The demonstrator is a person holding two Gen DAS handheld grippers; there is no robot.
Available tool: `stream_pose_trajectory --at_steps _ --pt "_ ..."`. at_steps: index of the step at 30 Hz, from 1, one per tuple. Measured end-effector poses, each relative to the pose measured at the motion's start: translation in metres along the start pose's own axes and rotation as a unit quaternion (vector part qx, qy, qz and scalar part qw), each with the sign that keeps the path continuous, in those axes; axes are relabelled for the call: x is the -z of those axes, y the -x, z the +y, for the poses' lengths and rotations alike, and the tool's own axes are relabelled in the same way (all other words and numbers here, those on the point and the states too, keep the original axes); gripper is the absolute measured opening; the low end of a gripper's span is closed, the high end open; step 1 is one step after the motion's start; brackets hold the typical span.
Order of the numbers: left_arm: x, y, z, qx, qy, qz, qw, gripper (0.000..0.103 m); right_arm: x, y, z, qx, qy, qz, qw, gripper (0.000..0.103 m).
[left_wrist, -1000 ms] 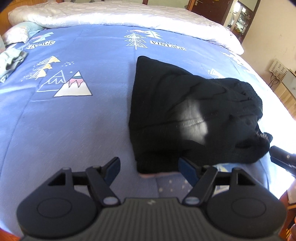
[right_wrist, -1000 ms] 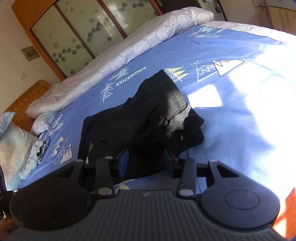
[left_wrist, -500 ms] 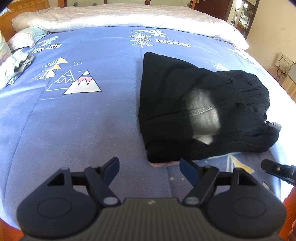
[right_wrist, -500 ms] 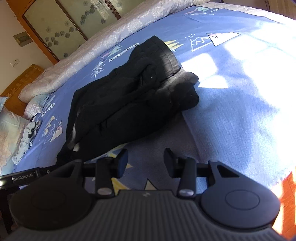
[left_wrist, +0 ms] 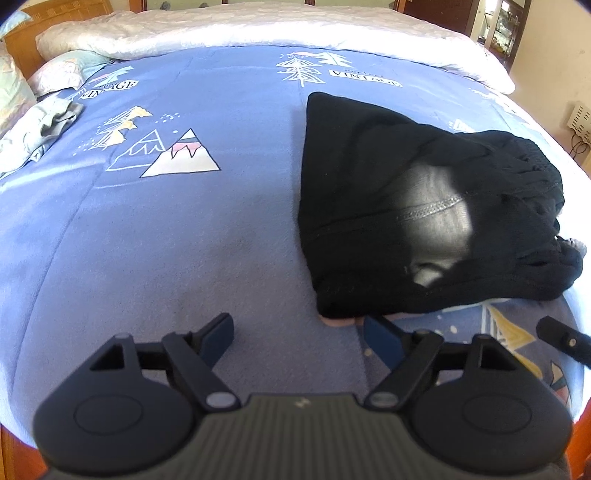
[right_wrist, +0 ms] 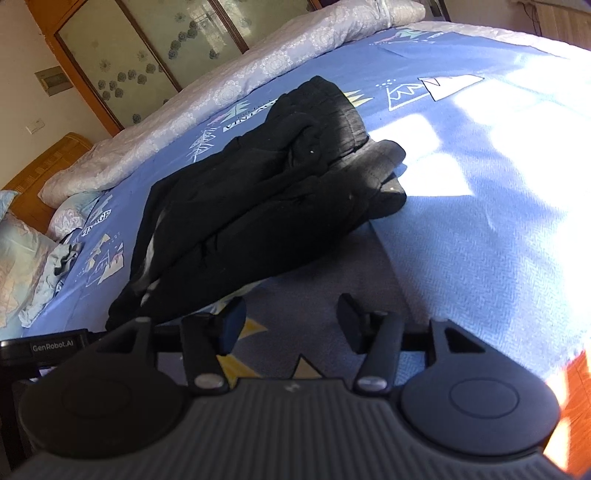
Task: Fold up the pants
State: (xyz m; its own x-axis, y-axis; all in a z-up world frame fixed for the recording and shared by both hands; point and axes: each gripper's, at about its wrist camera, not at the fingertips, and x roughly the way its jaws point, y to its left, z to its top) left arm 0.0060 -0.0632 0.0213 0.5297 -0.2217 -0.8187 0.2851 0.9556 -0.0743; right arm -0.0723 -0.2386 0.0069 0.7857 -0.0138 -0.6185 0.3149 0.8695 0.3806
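Both tongs, left and right, gape empty just short of the folded black pants

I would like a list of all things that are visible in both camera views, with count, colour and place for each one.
pants: one, black, bunched in a pile on the bed, ahead of both grippers.
blanket: one, blue with mountain and tree prints, covering the bed under the pants.
quilt: one, white, rolled along the far side of the bed.
pillows: at least two, pale patterned, at the headboard end.
small cloth: one, light blue and grey, crumpled near the pillows.
headboard: one, brown wood, behind the pillows.
wardrobe doors: frosted glass with flower marks, wooden frame, behind the bed.
left gripper: one, black, open, empty, above the blanket.
right gripper: one, black, open, empty, near the pants' edge.
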Motion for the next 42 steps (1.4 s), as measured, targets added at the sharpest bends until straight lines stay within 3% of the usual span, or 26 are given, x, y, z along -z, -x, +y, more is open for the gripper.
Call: stream_pose_trajectory --at_steps 5,10,14,19,27,31,36,42 --pt "0.003 0.005 -0.003 -0.016 -0.019 -0.004 0.9997 0.08 0.007 -0.002 0.015 0.024 0.053 -0.015 0.998 0.068" --pt "0.003 0.016 -0.002 -0.029 -0.028 -0.012 0.9991 0.087 0.006 0.005 0.013 0.029 0.046 -0.009 0.998 0.068" --pt "0.004 0.036 -0.002 -0.038 -0.045 -0.051 0.9969 0.098 0.016 0.026 0.019 0.03 0.045 -0.003 0.999 0.067" --pt "0.002 0.059 -0.005 -0.039 -0.063 -0.087 0.9934 0.103 0.014 0.047 0.027 0.022 0.027 -0.001 0.999 0.068" --pt "0.003 0.082 -0.011 -0.036 -0.071 -0.116 0.9901 0.103 0.014 0.052 0.038 0.004 0.021 -0.002 1.0 0.068" --pt "0.004 0.085 -0.015 -0.047 -0.084 -0.117 0.9884 0.103 0.017 0.046 0.038 0.006 0.014 0.007 1.0 0.068" --pt "0.006 0.087 -0.015 -0.035 -0.076 -0.114 0.9899 0.103 0.021 0.048 0.04 0.008 0.0 0.013 1.0 0.068" --pt "0.01 0.086 -0.018 -0.053 -0.079 -0.117 0.9886 0.103 0.023 0.05 0.036 0.007 -0.004 0.012 1.0 0.068"
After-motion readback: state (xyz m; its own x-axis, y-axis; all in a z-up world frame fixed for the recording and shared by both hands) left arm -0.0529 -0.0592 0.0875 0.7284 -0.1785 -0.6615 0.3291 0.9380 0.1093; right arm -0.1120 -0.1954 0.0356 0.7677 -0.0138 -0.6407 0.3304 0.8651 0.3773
